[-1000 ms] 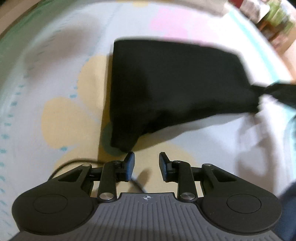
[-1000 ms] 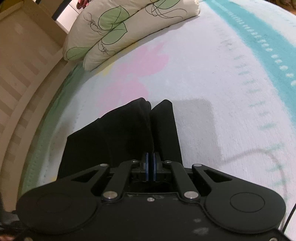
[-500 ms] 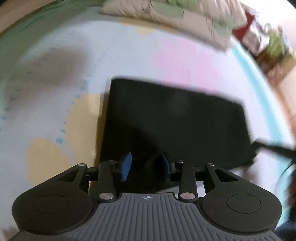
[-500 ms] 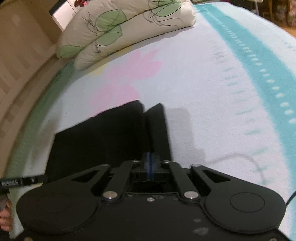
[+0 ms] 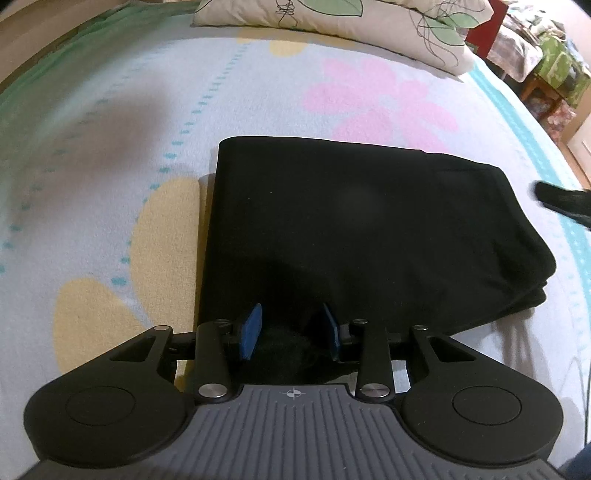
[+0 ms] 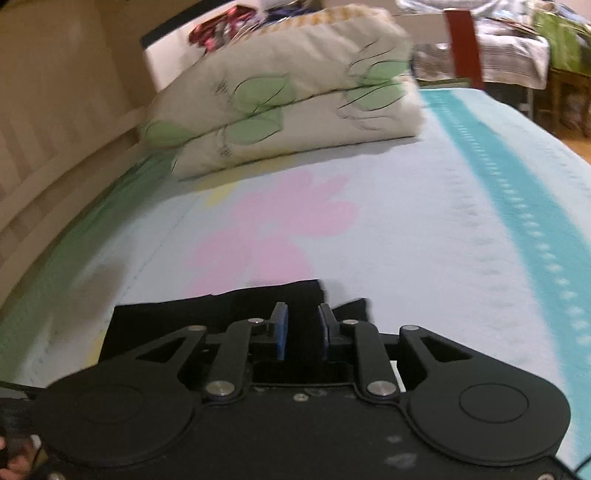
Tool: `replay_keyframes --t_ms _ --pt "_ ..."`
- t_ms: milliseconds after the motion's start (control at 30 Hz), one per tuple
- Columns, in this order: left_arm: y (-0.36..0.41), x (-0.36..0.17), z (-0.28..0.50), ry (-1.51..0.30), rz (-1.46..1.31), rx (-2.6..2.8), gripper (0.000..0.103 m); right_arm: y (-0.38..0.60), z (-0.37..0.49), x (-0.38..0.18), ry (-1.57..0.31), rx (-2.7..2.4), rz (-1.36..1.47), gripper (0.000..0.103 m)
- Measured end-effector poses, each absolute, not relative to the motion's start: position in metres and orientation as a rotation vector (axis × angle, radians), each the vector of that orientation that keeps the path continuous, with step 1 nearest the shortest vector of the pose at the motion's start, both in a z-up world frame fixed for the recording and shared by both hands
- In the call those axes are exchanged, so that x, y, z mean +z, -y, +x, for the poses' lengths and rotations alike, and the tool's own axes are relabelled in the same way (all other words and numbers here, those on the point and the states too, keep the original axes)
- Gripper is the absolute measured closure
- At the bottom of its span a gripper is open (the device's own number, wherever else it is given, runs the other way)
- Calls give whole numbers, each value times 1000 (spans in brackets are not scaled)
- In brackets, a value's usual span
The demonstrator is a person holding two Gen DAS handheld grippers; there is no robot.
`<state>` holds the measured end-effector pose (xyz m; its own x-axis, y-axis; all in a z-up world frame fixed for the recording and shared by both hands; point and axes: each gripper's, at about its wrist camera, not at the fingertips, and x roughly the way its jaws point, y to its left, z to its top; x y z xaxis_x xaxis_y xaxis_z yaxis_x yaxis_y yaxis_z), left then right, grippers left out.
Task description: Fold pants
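The black pants [image 5: 354, 229] are seen folded flat on the bed [image 5: 110, 155], near its middle, below the pillows [image 5: 332, 22]. The left tongs [image 5: 290, 332] are held half open over the pants' near edge, nothing gripped. The right tongs [image 6: 301, 328] are opening above the pants with nothing gripped; no writing can be read.

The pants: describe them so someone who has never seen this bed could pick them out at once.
Start from the bed cover, pale with pink and yellow flower prints, with a leaf-print pillow at its far end. In the middle of the cover, on the near side of the pink flower, lie the pants, folded into a flat rectangle. They are the only plain black thing lying on the cover.
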<state>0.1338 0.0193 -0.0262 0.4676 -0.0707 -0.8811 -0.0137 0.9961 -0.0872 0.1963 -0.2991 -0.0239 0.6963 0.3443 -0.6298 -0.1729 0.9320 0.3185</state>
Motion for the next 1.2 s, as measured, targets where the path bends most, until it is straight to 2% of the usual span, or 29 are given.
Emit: replay_keyframes --t_ms 133,167,267,433,500,567,733,1133,1200 --pt "-21 -26 136 -1088 -98 -33 68 277 212 -51 -853 263 204 85" --pt "-21 -26 136 -1088 -94 -31 68 275 212 -58 -860 246 190 88" --pt "-20 -28 137 -1086 -88 -24 67 269 206 -57 -820 230 120 88" --pt "-18 -29 137 -1083 -76 -13 66 268 201 -50 -851 244 99 71" --pt "-17 -28 135 -1078 -71 -9 65 270 198 -49 -856 234 97 67" --pt "-17 -27 134 -1075 -71 -2 60 268 192 -49 -856 216 94 65" --pt "-21 -24 132 -1070 -86 15 51 274 177 -52 -880 155 73 51" --pt "-54 -26 151 -1063 -134 59 44 304 177 -67 -926 196 222 36" --pt "-60 -31 157 -1084 -164 40 40 311 183 -71 -934 210 260 35"
